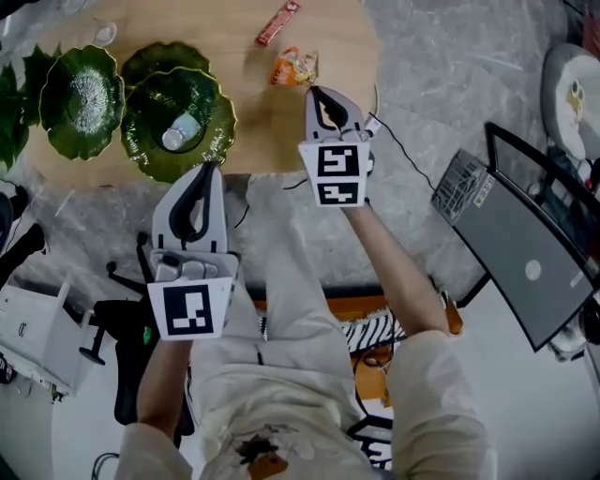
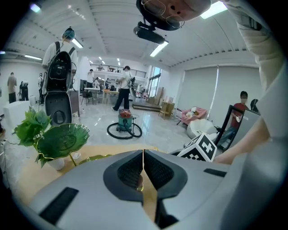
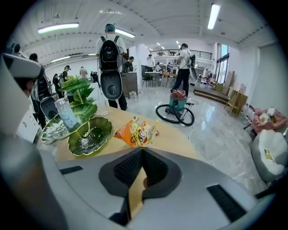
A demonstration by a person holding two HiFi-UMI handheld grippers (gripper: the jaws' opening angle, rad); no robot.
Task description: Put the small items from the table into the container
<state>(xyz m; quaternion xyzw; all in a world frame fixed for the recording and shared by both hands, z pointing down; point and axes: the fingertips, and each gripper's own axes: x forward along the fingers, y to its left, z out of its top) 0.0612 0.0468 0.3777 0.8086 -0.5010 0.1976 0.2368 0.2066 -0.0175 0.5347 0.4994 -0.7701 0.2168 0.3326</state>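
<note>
An orange snack packet (image 1: 293,67) lies on the wooden table (image 1: 262,131), with a red bar wrapper (image 1: 278,23) farther back. My right gripper (image 1: 317,92) is shut, and its tips sit just short of the packet (image 3: 136,132). Whether they touch it I cannot tell. Green leaf-shaped dishes stand at the table's left. One (image 1: 178,117) holds a small clear bottle (image 1: 180,131), and another (image 1: 80,98) sits beside it. My left gripper (image 1: 204,173) is shut with nothing in it, over the table's near edge by the bottle dish. In the right gripper view a green dish (image 3: 90,134) lies left of the packet.
A dark laptop (image 1: 525,253) on a stand is at the right and a white box (image 1: 37,328) at the lower left. Green plant leaves (image 3: 78,92) rise behind the dishes. A vacuum (image 3: 177,108) and several people stand on the floor beyond the table.
</note>
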